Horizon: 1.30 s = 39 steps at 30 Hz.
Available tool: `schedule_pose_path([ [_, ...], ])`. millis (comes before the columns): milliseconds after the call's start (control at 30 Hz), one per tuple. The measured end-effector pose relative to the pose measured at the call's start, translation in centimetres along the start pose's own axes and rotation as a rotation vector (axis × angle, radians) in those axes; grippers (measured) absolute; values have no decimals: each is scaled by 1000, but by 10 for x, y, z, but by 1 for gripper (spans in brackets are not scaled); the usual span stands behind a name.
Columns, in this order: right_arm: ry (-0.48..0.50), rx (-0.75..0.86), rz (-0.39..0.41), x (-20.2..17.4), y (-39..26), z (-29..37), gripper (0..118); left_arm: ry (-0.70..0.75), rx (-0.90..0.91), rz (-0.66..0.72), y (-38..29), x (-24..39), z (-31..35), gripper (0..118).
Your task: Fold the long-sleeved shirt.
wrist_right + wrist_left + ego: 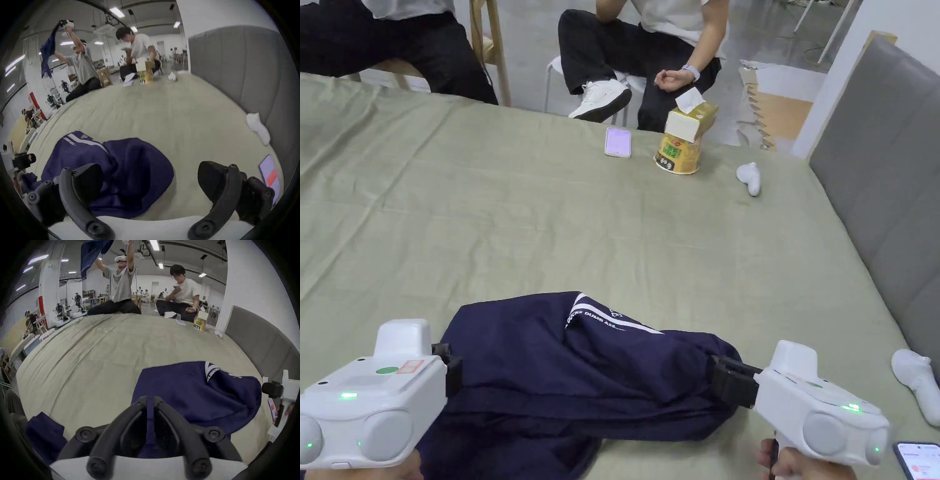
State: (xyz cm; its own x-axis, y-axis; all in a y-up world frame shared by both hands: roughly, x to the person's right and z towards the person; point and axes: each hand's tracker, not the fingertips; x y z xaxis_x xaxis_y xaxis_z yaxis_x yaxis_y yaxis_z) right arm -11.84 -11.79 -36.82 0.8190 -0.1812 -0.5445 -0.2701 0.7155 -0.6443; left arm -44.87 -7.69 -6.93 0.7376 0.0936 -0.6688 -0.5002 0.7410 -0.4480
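Navy long-sleeved shirt [581, 369] lying in a loose, bunched heap at the near edge of the table [550, 212], between the two grippers. Left gripper [150, 402]: jaws drawn together on a narrow fold of navy cloth, seen in the left gripper view, presumably to anchor or lift that side of the garment. Right gripper [149, 180]: jaws spread wide apart, one jaw over the cloth and the other over bare table, holding nothing; judged to be poised at the shirt's right edge for a fresh grasp. A white-striped panel [612, 319] lies uppermost, so the garment appears not yet spread flat. Sleeves, collar and hem cannot be distinguished within the heap; its near portion is cut off by the frame and hidden behind the gripper bodies in the head view.
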Motion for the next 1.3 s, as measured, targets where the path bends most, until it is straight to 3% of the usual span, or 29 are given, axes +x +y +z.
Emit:
schedule_pose_path([
  [33, 14, -45, -25, 0, 2, -13, 108, 3, -24, 11, -3, -3, -4, 14],
  [67, 42, -68, -48, 3, 2, -20, 88, 2, -35, 22, -4, -6, -7, 15],
  [100, 80, -95, -66, 6, 1, -27, 43, 2, -53, 36, -8, -15, -17, 17],
  [133, 66, -97, -36, 1, 2, -30, 11, -1, -76, 46, -9, -20, -21, 22],
  [167, 38, -81, 8, -8, 2, -29, 10, -7, -87, 52, -10, -25, -24, 34],
  [200, 19, -48, 40, -11, 0, -27, 9, -19, -96, 62, -11, -32, -28, 63],
  [233, 39, -57, 24, -10, -2, -24, 9, -25, -108, 72, -11, -39, -32, 82],
  [300, 64, -54, -7, -14, 0, -18, 9, -17, -87, 97, -7, -51, -38, 106],
  [400, 54, -49, -16, -11, -1, -16, 9, -73, -95, 146, 8, -64, -53, 109],
  [500, 53, -55, -23, -13, -2, -18, 9, -142, -257, 258, 23, -69, -79, 106],
  [600, 47, -60, -27, -17, -1, -19, 9, -252, -409, 385, 23, -72, -109, 94],
  [667, 53, -64, -54, -16, -1, -18, 9, -219, -375, 380, 22, -68, -108, 92],
  [733, 58, -64, -64, -16, -2, -16, 9, -176, -418, 332, 30, -64, -105, 74],
  [833, 61, -64, -64, -14, -4, -17, 9, -157, -402, 293, 27, -71, -99, 66],
  [933, 64, -59, -75, -18, -6, -14, 9, -136, -388, 307, 19, -85, -91, 29],
  [1033, 58, -45, -69, -23, -7, -7, 9, -224, -347, 416, 15, -95, -83, 10],
  [1167, 90, 29, -36, -28, 2, 13, 9, -210, -239, 303, 30, -76, -53, 9],
  [1300, 168, 115, -20, -36, 29, 48, 9, -326, -81, 360, 69, -75, -12, 9],
])
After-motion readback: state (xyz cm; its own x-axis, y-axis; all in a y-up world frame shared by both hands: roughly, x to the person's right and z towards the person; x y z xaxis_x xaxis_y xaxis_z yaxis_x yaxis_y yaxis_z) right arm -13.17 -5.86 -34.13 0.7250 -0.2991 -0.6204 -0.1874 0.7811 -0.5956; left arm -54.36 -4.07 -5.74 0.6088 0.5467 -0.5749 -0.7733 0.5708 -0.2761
